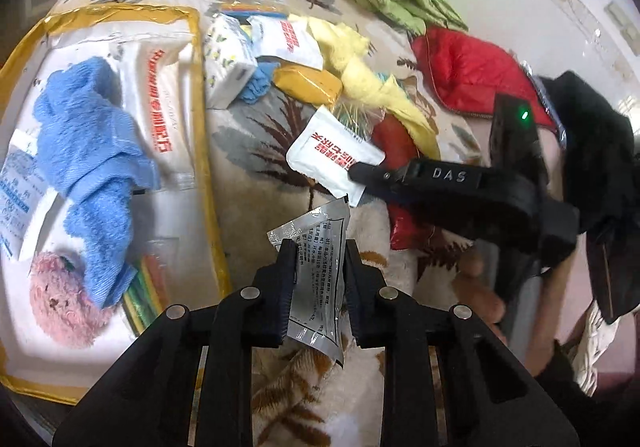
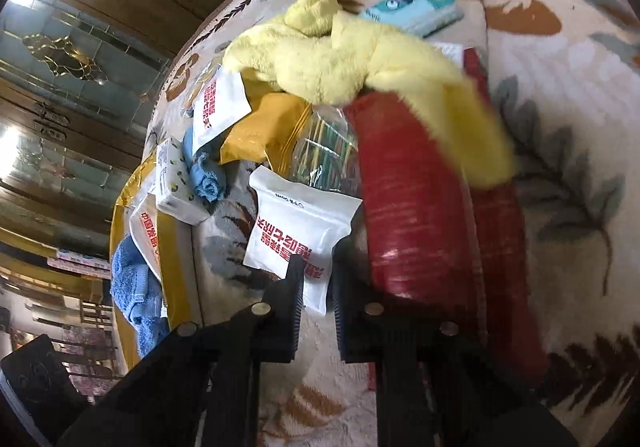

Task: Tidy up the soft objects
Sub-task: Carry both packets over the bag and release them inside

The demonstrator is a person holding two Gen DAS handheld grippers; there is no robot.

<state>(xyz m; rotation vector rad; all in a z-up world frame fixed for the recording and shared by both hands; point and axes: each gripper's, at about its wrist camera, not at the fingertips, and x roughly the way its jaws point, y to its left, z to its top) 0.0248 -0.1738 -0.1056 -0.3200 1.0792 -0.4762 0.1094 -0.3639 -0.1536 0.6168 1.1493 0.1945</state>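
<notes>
Fingers (image 1: 290, 267) pinch silver sachet (image 1: 316, 279) — only right wrist shows teal packet (image 2: 416, 9).

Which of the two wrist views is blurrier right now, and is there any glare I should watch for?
Right wrist view: motion smear on the yellow towel and red package; bright window glare at the far left edge. Left wrist view: sharper, with the silver sachet print readable; washed-out wall upper right; strong fisheye bending in both.
</notes>
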